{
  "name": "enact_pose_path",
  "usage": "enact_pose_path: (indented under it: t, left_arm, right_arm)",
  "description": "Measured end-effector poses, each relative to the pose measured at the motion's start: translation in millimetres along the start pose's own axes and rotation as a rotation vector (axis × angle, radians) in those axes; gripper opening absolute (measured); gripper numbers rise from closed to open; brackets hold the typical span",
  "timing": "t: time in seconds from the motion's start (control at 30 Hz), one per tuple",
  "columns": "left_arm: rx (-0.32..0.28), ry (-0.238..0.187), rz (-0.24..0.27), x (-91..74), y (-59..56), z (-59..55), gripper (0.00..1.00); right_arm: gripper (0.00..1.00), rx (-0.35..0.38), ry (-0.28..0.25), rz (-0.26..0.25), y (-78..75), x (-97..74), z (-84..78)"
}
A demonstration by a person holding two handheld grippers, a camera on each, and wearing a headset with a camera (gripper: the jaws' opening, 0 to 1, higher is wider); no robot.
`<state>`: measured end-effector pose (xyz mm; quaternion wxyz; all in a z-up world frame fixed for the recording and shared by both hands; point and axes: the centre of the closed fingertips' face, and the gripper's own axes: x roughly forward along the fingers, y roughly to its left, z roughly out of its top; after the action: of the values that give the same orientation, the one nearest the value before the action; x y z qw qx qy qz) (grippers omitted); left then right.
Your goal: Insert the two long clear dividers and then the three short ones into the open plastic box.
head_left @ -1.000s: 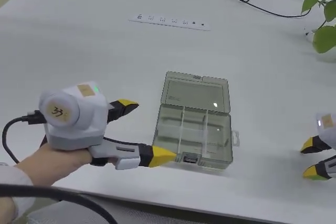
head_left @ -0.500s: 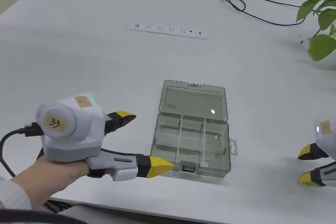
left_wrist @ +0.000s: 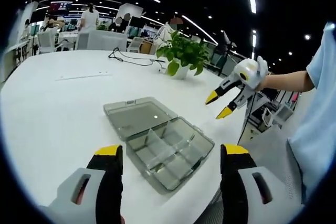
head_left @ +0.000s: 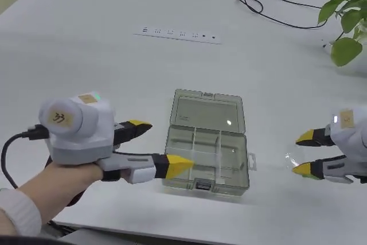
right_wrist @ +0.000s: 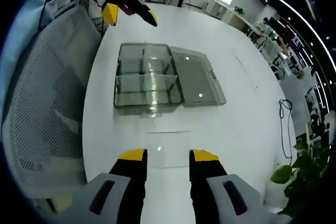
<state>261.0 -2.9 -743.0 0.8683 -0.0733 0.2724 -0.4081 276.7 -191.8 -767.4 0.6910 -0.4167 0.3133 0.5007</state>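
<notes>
White surface (head_left: 114, 67) carries the open clear plastic box (head_left: 206, 159), dividers seated inside. Left gripper (head_left: 166, 144) hovers left of it and right gripper (head_left: 299, 154) right of it, both with fingers spread. A flat clear divider (right_wrist: 168, 145) lies right of the box; likely light, stiff and slippery, so pinch an edge

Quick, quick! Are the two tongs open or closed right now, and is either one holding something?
Left tongs: open, holding nothing.
Right tongs: open, holding nothing.
</notes>
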Motion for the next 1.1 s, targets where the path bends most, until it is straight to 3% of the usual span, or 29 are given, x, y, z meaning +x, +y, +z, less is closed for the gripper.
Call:
enact_pose_path:
  t: [0.17,0.47,0.6,0.8,1.1]
  left_arm:
    - [-0.024,0.061,-0.033,11.7,-8.3,-4.3,0.76]
    - [-0.204,0.08,-0.134,32.6,-30.2,8.2,0.63]
    - [-0.305,0.072,-0.18,43.2,-40.6,16.9,0.5]
    - [-0.405,0.06,-0.177,55.4,-43.0,20.3,0.37]
    - [-0.494,0.023,-0.156,63.9,-43.7,21.3,0.2]
  right_arm:
    - [0.32,-0.061,-0.039,-0.043,-6.0,-2.6,28.0]
    - [0.32,-0.174,-0.093,-0.096,-6.3,2.5,67.9]
    - [0.32,-0.237,-0.111,-0.109,-4.4,6.9,82.5]
    - [0.32,-0.327,-0.098,-0.141,-2.4,12.2,94.3]
    - [0.32,-0.348,-0.099,-0.158,1.2,20.7,110.6]
